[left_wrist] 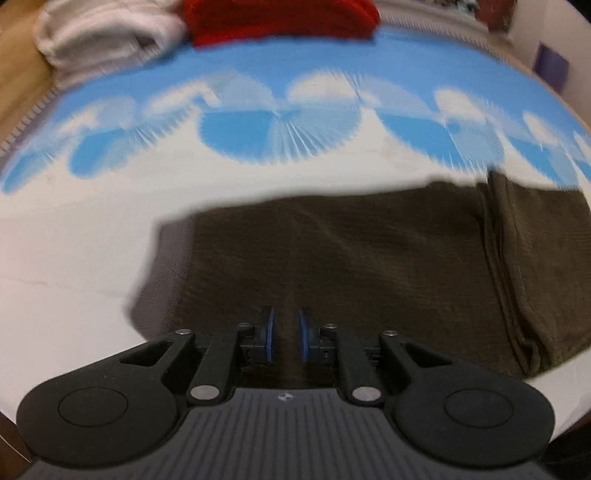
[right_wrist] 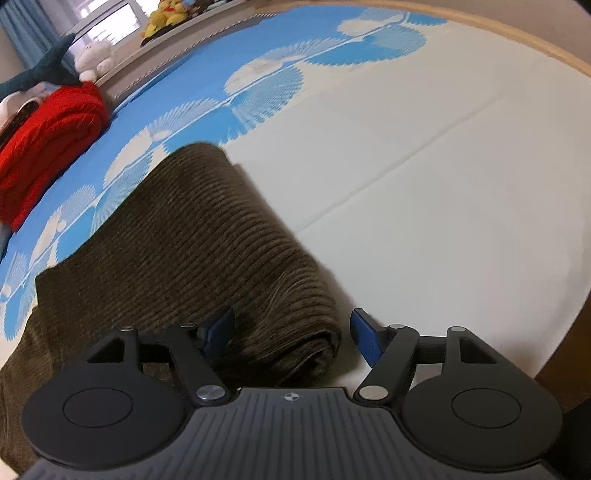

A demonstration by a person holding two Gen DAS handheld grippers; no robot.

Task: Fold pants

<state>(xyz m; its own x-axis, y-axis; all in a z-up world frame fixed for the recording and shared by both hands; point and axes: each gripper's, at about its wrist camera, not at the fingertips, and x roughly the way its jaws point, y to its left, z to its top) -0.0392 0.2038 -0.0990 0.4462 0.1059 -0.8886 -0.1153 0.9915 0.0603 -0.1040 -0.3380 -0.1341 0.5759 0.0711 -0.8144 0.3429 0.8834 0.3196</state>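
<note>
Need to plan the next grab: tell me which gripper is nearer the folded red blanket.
Cannot tell. The red blanket lies far beyond both: ahead of the left gripper, up-left of the right gripper.

A bed (right_wrist: 424,155) covered in a white sheet with a blue fan-shaped pattern is carrying folded brown pants (right_wrist: 192,236), which are lying on the white part beside the blue band. A red folded blanket (right_wrist: 44,147) and a white folded blanket (left_wrist: 107,33) are resting side by side, touching, at the bed's far edge.
</note>
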